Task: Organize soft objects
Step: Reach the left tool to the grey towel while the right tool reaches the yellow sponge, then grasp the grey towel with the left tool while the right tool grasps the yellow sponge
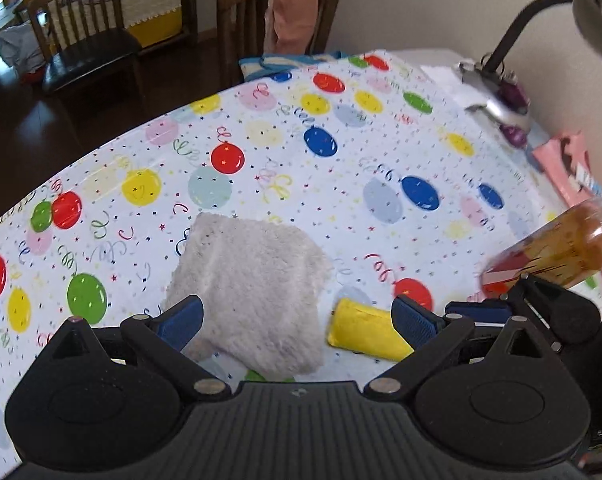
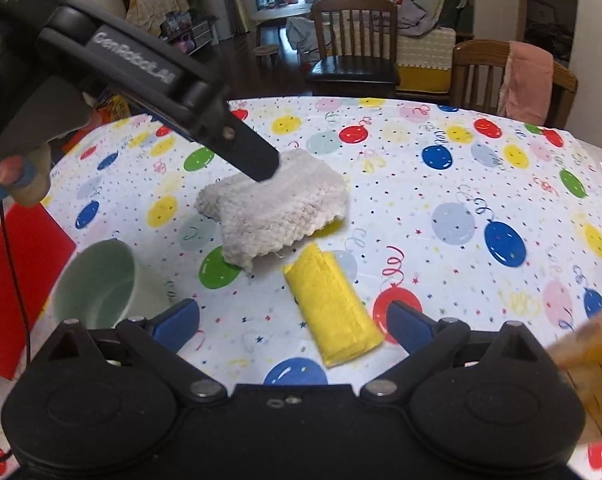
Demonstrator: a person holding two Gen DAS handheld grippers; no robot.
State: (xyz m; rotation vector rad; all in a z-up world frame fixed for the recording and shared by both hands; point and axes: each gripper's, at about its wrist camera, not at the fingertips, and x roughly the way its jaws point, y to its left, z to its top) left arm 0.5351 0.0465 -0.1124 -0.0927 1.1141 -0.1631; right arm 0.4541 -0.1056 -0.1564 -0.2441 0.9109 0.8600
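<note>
A fluffy white folded cloth [image 1: 253,280] lies on the balloon-print tablecloth [image 1: 301,140]; it also shows in the right wrist view [image 2: 277,208]. A folded yellow cloth [image 1: 361,332] lies just right of it, and shows in the right wrist view [image 2: 333,308]. My left gripper [image 1: 297,320] is open, its fingers straddling the near part of the white cloth. In the right wrist view its black finger [image 2: 257,160] rests over the cloth's far edge. My right gripper [image 2: 293,322] is open and empty, just short of the yellow cloth.
A pale green cup [image 2: 97,284] and a red sheet [image 2: 17,280] sit at the left. An amber bottle [image 1: 561,252], pink packet [image 1: 569,164] and a desk lamp [image 1: 501,96] stand on the right. Chairs [image 2: 353,44] stand beyond the table's far edge.
</note>
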